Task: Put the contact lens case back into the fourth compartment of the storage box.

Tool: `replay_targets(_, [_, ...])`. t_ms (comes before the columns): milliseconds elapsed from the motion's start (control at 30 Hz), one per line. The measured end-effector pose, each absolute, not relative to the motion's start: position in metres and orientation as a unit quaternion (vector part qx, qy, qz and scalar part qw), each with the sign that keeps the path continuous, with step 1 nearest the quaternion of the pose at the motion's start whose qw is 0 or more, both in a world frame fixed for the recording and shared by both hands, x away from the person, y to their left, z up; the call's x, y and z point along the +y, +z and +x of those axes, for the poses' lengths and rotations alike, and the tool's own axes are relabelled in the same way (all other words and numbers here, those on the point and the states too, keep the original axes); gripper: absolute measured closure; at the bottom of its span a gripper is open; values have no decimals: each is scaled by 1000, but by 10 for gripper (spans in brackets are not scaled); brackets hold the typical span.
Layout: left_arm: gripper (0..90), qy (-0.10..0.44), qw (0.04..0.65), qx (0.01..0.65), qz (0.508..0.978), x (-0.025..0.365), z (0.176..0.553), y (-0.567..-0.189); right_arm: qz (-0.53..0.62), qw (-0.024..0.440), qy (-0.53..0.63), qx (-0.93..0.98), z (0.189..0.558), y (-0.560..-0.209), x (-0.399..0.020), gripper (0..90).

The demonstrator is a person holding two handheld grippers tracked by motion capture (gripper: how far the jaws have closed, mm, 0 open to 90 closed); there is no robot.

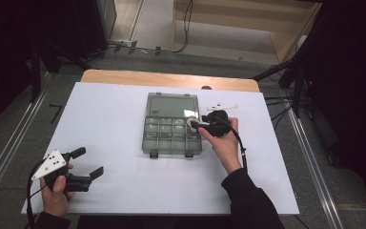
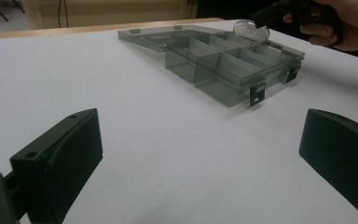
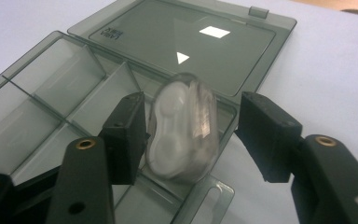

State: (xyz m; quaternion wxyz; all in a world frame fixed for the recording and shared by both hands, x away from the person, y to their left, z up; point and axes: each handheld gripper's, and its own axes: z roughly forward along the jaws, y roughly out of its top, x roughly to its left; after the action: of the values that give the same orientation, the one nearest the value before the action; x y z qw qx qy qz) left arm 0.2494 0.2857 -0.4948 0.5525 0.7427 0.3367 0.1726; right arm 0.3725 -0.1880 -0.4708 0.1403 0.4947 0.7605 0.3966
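On the white table [image 1: 114, 143] I count one smoky plastic organiser box [image 1: 171, 136], lid laid flat toward twelve o'clock, with eight compartments as best I can tell. One clear oval case [image 3: 182, 133] sits blurred between my right gripper's [image 3: 191, 135] jaws, over the box's three o'clock edge; the left jaw is just beside it, the right one apart, so open. My left gripper [image 1: 89, 164] rests at seven o'clock, jaws wide, nothing between. Beyond: wooden table edge, grey floor, cables, dark stands
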Motion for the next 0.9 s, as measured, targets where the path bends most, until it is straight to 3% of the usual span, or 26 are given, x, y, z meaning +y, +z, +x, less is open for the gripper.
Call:
replay_targets(400, [0,172,552,337,743,285,250,-495,496,129,377,772,369,-475,-182,672])
replay_targets(633, [0,172,552,338,743,285,250,-495,478,172,355,785,366,-474,-172,693])
replay_targets(833, [0,171,552,337,743,285,250,-495,484,165,363,779,366,-476,-174,689])
replay_targets(900, [0,171,552,337,743,285,250,-495,484,159,365,780,367,-476,-175,638])
